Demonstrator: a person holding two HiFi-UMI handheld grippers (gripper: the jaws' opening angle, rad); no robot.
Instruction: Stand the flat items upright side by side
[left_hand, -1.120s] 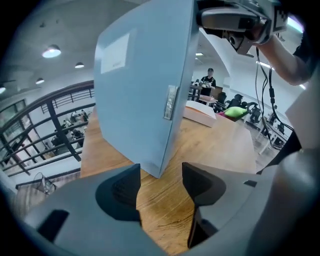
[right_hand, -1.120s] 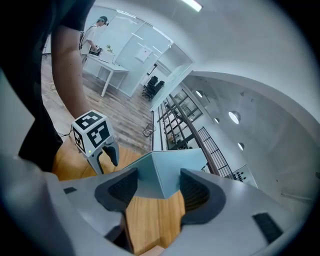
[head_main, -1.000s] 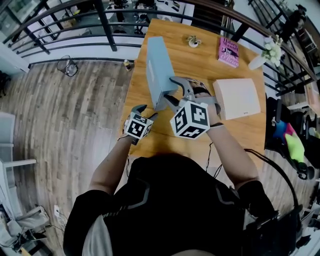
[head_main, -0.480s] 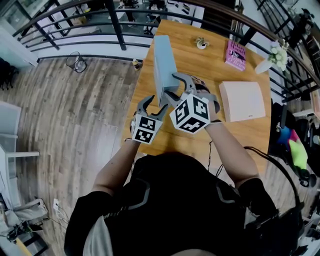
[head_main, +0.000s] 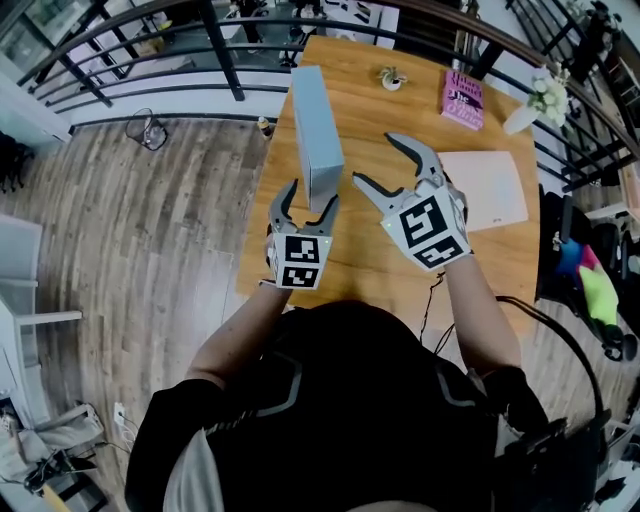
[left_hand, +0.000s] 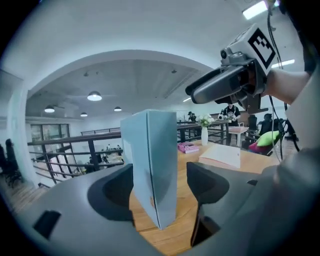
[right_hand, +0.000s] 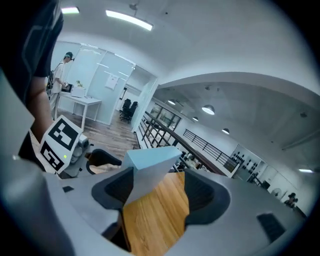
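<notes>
A light blue flat box (head_main: 316, 135) stands upright on its long edge at the left side of the wooden table (head_main: 385, 255). My left gripper (head_main: 304, 200) is open at the box's near end. In the left gripper view the box (left_hand: 152, 165) rises between the jaws with gaps on both sides. My right gripper (head_main: 396, 166) is open to the right of the box, holding nothing. In the right gripper view the box (right_hand: 150, 167) shows beyond the jaws. Both grippers' jaws have just been opening. A white flat item (head_main: 492, 190) lies flat at the right.
A pink book (head_main: 460, 100) lies flat at the far right of the table. A small potted plant (head_main: 390, 77) and a white vase of flowers (head_main: 535, 100) stand at the far edge. A black railing (head_main: 150, 60) runs behind the table.
The right gripper has let go of the blue box and swung off to the right. The left gripper has risen and opened at the box's near end. The box stands free.
</notes>
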